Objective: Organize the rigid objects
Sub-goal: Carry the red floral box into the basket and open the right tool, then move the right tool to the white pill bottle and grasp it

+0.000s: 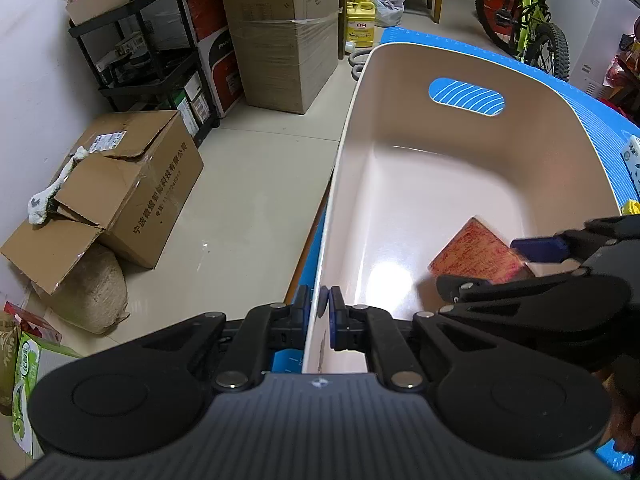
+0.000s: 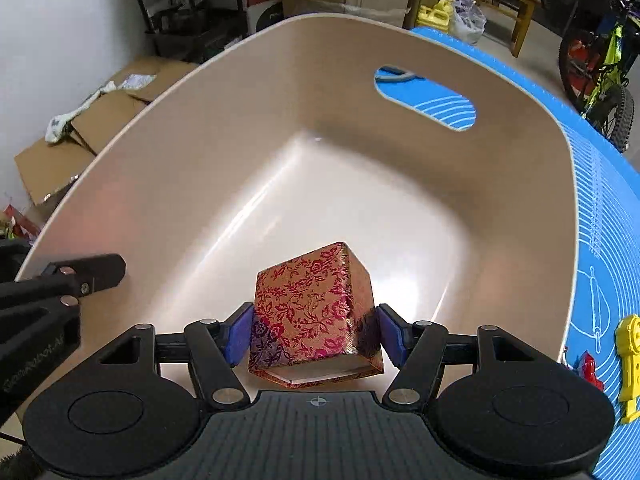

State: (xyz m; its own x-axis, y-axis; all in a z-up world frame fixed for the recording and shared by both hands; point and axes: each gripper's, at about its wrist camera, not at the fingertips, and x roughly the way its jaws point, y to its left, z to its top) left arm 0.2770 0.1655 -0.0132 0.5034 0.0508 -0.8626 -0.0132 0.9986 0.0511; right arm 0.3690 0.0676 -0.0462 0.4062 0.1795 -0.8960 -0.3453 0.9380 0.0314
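Note:
A beige plastic tub (image 1: pixel 560 128) (image 2: pixel 132 184) with a handle cutout stands on a blue mat (image 1: pixel 600 136) (image 2: pixel 604 216). My left gripper (image 1: pixel 321 312) is shut on the tub's near left rim (image 1: pixel 332 216). My right gripper (image 2: pixel 314 334) is inside the tub, shut on a gold box with a red floral pattern (image 2: pixel 312 304). The box hangs tilted over the tub's floor. It also shows in the left wrist view (image 1: pixel 476 256), with the right gripper (image 1: pixel 552 264) reaching in from the right.
On the mat to the right lie a yellow toy (image 2: pixel 632 356) and a small red one (image 2: pixel 588 366). Left of the table are cardboard boxes (image 1: pixel 132 184), a black shelf cart (image 1: pixel 152 52) and a yellow jug (image 1: pixel 360 20). A bicycle (image 1: pixel 528 12) stands at the back right.

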